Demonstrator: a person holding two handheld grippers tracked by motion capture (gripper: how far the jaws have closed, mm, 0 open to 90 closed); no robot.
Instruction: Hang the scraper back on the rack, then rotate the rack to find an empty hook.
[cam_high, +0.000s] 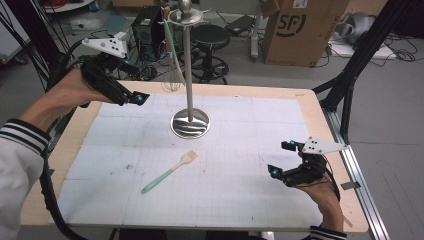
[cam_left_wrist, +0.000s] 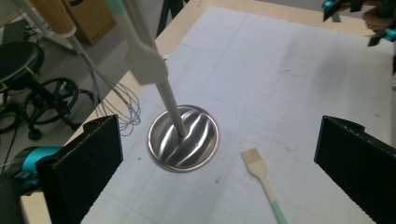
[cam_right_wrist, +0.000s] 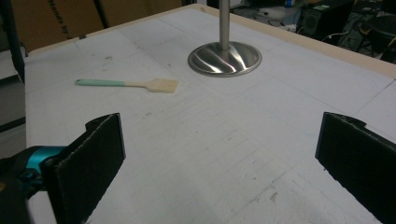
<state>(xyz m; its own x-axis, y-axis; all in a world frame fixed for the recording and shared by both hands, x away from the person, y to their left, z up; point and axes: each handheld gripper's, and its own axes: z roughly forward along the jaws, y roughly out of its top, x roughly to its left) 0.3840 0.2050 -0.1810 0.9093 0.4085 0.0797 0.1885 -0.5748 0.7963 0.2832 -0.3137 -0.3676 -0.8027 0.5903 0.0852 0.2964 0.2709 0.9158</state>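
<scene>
My left gripper (cam_high: 131, 98) hangs wide and empty near the stand (cam_high: 189, 75), where a whisk (cam_high: 171, 75) and spatula (cam_left_wrist: 142, 51) hang. My right gripper (cam_high: 284, 159) rests wide, empty. The brush (cam_high: 170, 171) lies flat on the tabletop (cam_high: 320, 130) between them.

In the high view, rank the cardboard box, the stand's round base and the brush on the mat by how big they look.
1. Cardboard box, though it stands farther off.
2. Brush, longer than the base is wide, but thin.
3. Round base.
The last two are close.
</scene>
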